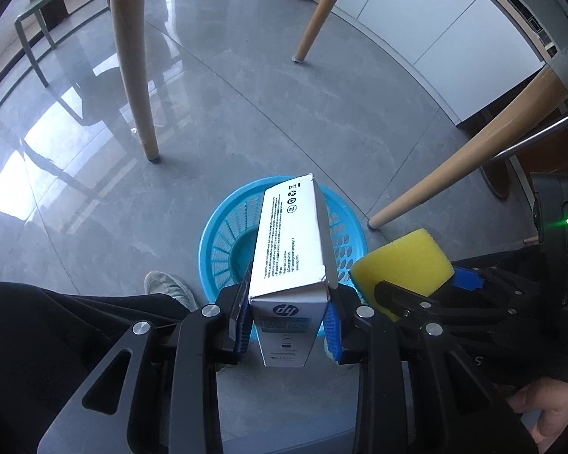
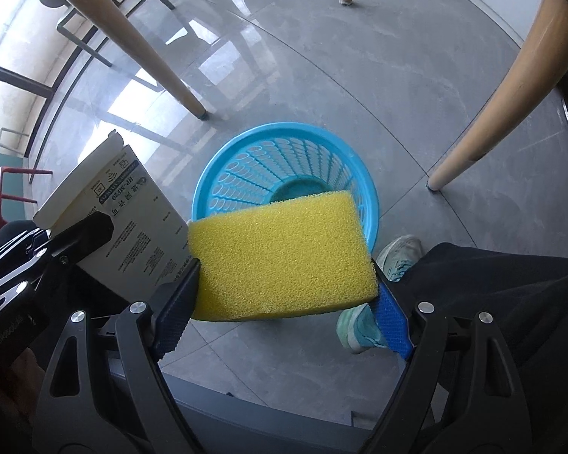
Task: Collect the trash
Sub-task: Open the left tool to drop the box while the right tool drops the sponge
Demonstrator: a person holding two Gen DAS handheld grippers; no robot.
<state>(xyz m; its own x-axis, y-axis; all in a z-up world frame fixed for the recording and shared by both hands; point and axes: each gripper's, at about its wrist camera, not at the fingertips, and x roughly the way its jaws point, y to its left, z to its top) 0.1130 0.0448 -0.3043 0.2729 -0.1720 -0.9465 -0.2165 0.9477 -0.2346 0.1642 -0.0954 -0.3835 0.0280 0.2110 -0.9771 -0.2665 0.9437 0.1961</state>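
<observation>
A round blue plastic basket (image 1: 223, 223) (image 2: 223, 159) stands on the grey tiled floor, and both grippers hang above it. My left gripper (image 1: 289, 302) is shut on a white printed carton (image 1: 295, 234). The carton points forward over the basket's middle. In the right wrist view the same carton (image 2: 132, 219) shows at the left, between the left gripper's fingers (image 2: 87, 234). My right gripper (image 2: 284, 283) is shut on a yellow sponge (image 2: 284, 253), held flat over the basket's near rim. In the left wrist view the sponge (image 1: 401, 257) sits just right of the carton, held by the right gripper (image 1: 416, 295).
Pale wooden furniture legs (image 1: 132, 75) (image 1: 454, 166) (image 2: 484, 125) stand around the basket, the nearest just to its right. The person's shoes (image 1: 170, 283) (image 2: 394, 257) and dark trouser legs lie close behind it. A green chair (image 1: 34, 26) and white cabinets (image 1: 416, 38) stand farther off.
</observation>
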